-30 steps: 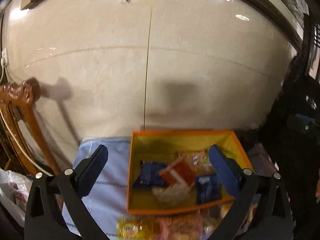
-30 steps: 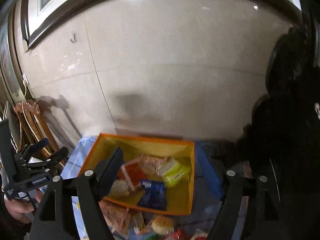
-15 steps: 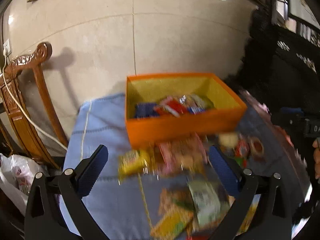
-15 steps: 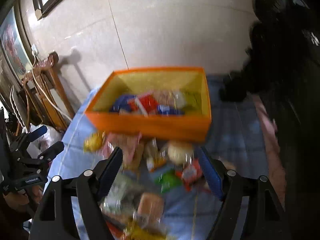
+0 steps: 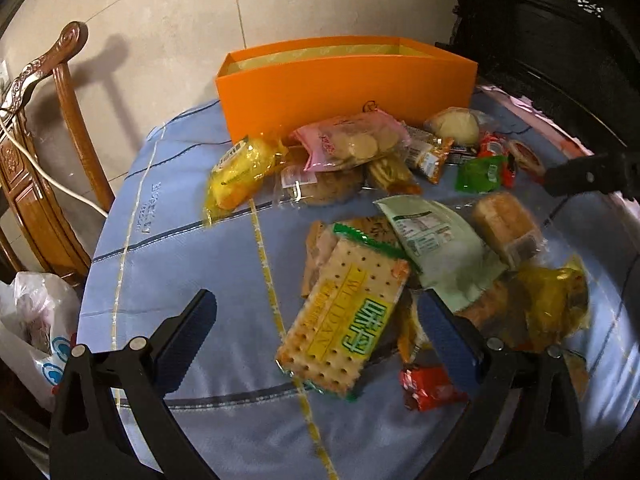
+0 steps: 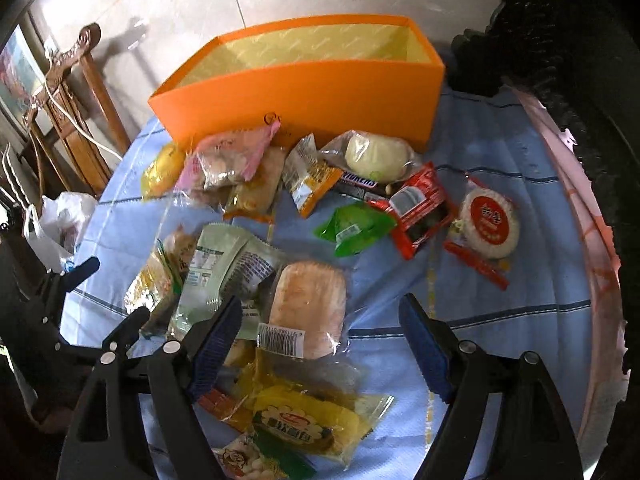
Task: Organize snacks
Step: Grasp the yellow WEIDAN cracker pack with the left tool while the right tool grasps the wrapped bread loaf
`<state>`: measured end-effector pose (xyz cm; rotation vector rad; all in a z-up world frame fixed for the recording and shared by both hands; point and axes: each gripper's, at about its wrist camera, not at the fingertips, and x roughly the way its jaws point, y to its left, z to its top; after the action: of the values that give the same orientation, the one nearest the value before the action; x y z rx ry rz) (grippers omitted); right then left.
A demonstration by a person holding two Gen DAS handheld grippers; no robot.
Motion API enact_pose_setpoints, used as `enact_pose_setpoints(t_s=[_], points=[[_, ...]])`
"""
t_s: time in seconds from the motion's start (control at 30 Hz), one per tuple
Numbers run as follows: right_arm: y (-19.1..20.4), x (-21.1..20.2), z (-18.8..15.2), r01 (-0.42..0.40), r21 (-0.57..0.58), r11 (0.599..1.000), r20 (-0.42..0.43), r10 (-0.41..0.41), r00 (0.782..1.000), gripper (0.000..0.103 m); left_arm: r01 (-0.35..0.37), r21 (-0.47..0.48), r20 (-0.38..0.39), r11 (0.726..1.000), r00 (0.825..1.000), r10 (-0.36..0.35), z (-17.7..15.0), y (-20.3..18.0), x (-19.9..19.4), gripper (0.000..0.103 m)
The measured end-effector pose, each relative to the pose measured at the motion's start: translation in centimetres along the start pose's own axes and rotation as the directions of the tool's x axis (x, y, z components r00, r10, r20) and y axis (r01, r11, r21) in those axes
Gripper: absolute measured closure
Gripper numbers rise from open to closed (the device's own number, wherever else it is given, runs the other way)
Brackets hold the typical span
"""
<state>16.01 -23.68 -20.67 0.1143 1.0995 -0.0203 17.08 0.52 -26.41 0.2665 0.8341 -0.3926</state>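
An orange box [image 5: 344, 88] with a yellow lining stands at the back of the blue tablecloth [image 5: 180, 264]; its front wall hides what is inside. Several wrapped snacks lie loose in front of it. My left gripper [image 5: 314, 308] hangs open over a yellow-green cracker pack [image 5: 344, 316], pads apart from it. My right gripper [image 6: 320, 312] is open above a wrapped bread slice [image 6: 308, 300], beside a pale green packet [image 6: 224, 268]. The orange box [image 6: 300, 92] lies beyond. One finger of the right gripper [image 5: 588, 176] shows at the right edge. The left gripper [image 6: 80, 272] shows at the left.
A carved wooden chair [image 5: 48, 120] with a white cable stands left of the round table, a white plastic bag [image 5: 36, 320] below it. Dark carved furniture [image 5: 560, 20] rises at the right. A pink cloth rim [image 6: 580, 200] marks the table's right edge.
Both grippers have come down and tipped toward the table. The views have shifted from the inside of the box to the loose snacks in front of it. Both jaws stay apart.
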Motion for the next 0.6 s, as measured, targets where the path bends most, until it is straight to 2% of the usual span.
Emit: enact_pose_setpoints(t_s=[0.03, 0.07, 0.1, 0.17, 0.27, 0.33, 0.4, 0.5, 0.6], points=[[0.1, 0.1, 0.0, 0.005, -0.006, 1.0, -0.003, -0.005, 1.0, 0.022, -0.004, -0.005, -0.007, 1.0, 1.0, 0.004, 0.1, 0.1, 0.5, 0.005], [0.3, 0.3, 0.1, 0.013, -0.013, 1.0, -0.004, -0.013, 1.0, 0.022, -0.009, -0.015, -0.013, 1.0, 1.0, 0.009, 0.0, 0.3, 1.0, 0.014], [0.4, 0.4, 0.2, 0.016, -0.017, 1.0, -0.004, -0.016, 1.0, 0.022, 0.006, -0.021, -0.022, 1.0, 1.0, -0.006, 0.0, 0.4, 1.5, 0.027], [0.4, 0.8, 0.3, 0.019, -0.023, 1.0, 0.0, -0.019, 1.0, 0.022, 0.023, -0.027, -0.038, 0.999, 0.999, -0.024, -0.1, 0.2, 2.1, 0.031], [0.2, 1.3, 0.3, 0.015, -0.012, 1.0, -0.012, -0.015, 1.0, 0.022, 0.045, 0.004, -0.07, 0.999, 0.997, -0.045, -0.6, -0.7, 2.7, 0.03], [0.2, 1.7, 0.2, 0.017, -0.008, 1.0, -0.015, -0.017, 1.0, 0.022, 0.042, 0.02, -0.062, 0.999, 0.997, -0.041, -1.0, -1.1, 2.6, 0.025], [0.2, 2.2, 0.1, 0.026, -0.012, 1.0, -0.022, -0.026, 0.999, 0.022, 0.015, 0.008, -0.056, 1.0, 0.998, -0.015, -1.3, -0.9, 2.7, 0.012], [0.6, 3.4, -0.1, 0.042, -0.022, 0.999, -0.041, -0.043, 0.998, 0.022, 0.016, -0.015, -0.066, 1.0, 0.998, -0.017, -1.5, -0.4, 3.2, 0.006], [1.2, 4.9, -0.5, 0.062, -0.043, 0.997, -0.071, -0.065, 0.995, 0.022, 0.004, 0.034, -0.064, 0.999, 0.998, -0.002, -2.1, -1.1, 3.4, 0.006]])
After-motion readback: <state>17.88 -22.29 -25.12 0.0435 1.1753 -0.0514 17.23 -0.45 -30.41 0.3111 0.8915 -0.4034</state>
